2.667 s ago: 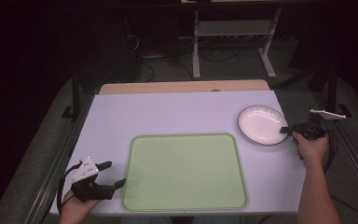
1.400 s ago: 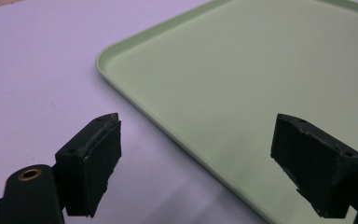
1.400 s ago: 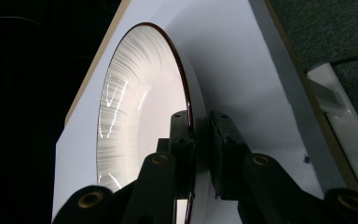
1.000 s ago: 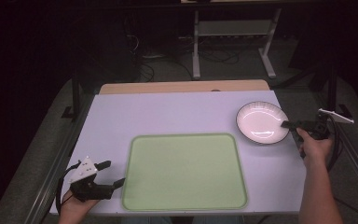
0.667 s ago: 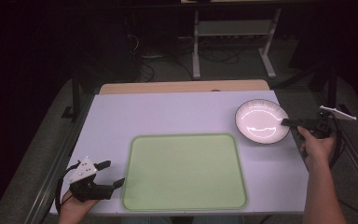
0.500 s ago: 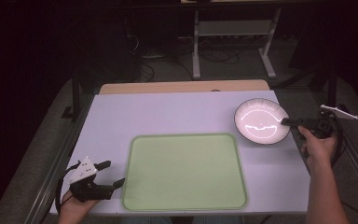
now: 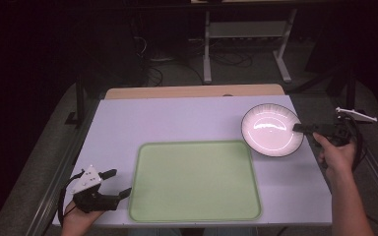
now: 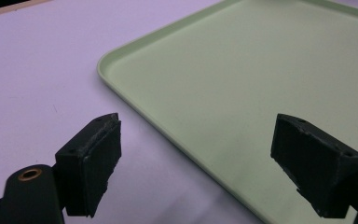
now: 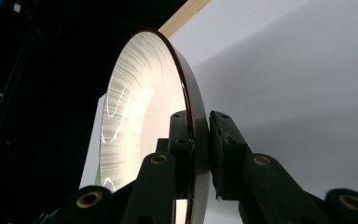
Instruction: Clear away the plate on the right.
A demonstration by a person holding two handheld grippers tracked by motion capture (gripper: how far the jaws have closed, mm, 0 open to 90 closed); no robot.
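A white plate (image 7: 270, 130) with a dark rim hangs over the right side of the table. My right gripper (image 7: 301, 127) is shut on its right rim. In the right gripper view the plate (image 9: 140, 126) stands edge-on and the two pads clamp its rim at my right gripper (image 9: 200, 135). A pale green tray (image 7: 194, 179) lies flat at the front middle of the table. My left gripper (image 7: 118, 183) rests at the front left, open, jaws pointing at the tray's left edge. In the left gripper view my left gripper (image 8: 209, 158) spans the tray's near corner (image 8: 121, 70) with nothing between the pads.
The table top (image 7: 177, 123) is pale lilac with a wooden strip (image 7: 192, 91) along its far edge. Metal rails (image 7: 59, 167) run down both sides. A stand (image 7: 246, 34) and cables stand on the dark floor behind.
My right gripper has lifted the plate off the table and carried it slightly left. The left gripper has stayed where it was.
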